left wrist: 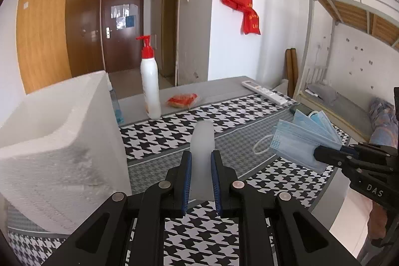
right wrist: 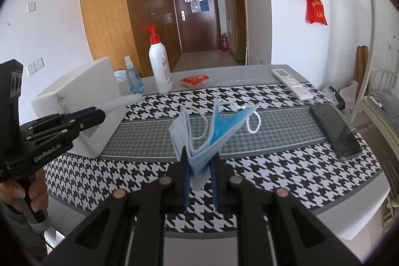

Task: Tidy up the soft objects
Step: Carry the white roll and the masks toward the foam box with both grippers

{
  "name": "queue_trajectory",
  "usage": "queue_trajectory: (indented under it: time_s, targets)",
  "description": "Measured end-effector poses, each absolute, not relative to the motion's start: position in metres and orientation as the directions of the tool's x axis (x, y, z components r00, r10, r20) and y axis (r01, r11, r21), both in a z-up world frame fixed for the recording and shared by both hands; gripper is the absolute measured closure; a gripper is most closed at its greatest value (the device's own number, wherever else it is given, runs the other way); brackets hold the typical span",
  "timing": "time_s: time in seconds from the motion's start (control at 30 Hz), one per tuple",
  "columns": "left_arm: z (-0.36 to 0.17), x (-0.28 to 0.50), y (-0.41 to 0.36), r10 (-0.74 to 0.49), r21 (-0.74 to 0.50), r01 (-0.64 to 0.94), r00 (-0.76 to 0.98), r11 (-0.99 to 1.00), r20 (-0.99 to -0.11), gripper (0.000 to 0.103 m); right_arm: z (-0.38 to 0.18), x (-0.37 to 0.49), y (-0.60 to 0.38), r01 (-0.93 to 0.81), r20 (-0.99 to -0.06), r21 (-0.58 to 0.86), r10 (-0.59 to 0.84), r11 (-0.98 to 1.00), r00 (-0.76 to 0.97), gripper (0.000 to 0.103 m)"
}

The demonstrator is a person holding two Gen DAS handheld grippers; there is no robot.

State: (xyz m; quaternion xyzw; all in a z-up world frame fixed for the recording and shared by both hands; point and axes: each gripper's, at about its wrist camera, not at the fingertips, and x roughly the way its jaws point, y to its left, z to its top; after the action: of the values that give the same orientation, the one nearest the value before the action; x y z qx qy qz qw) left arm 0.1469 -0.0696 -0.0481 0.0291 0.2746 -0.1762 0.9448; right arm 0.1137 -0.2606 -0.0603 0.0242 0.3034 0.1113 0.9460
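Observation:
My left gripper [left wrist: 201, 156] is shut on a translucent white soft piece [left wrist: 202, 138] that sticks out forward above the houndstooth cloth; it also shows in the right wrist view [right wrist: 122, 101], with the left gripper [right wrist: 101, 114] beside the white foam box [right wrist: 82, 94]. My right gripper [right wrist: 199, 153] is shut on a bunch of blue face masks [right wrist: 212, 131] with white ear loops, held above the cloth. In the left wrist view the masks [left wrist: 301, 138] fan out from the right gripper [left wrist: 318, 152] at the right.
The white foam box [left wrist: 57, 141] stands at the left. Behind are a white pump bottle with red top [left wrist: 149, 81], a blue spray bottle [right wrist: 133, 79], a red snack packet [left wrist: 183, 100], a white remote [left wrist: 266, 92] and a dark phone [right wrist: 335, 131].

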Motion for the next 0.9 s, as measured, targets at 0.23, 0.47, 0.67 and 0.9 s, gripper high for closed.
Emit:
queue_trajectory:
  time_s: [0.23,0.47,0.67,0.9]
  targets:
    - [-0.035,0.135,-0.065,-0.313,-0.033,0.343,0.809,0.939,-0.497,0.086,-0.053,0.111,-0.259,-0.212,-0.548,0.113,0.239,0.971,0.802,0.085]
    - [-0.024,0.131,-0.061,-0.303,-0.025,0.330,0.831,0.944,-0.467,0.086,-0.044,0.111,-0.255,-0.225,-0.529,0.105,0.246,0.969,0.812,0.085]
    - [-0.016,0.130,-0.058,-0.292,-0.017,0.318,0.845,0.948,-0.448,0.086,-0.035,0.113,-0.250,-0.236,-0.515,0.091,0.248,0.968,0.820,0.085]
    - [-0.007,0.127,-0.053,-0.273,-0.010,0.298,0.860,0.954,-0.431,0.086,-0.024,0.114,-0.244,-0.256,-0.497,0.084,0.263,0.963,0.827,0.085]
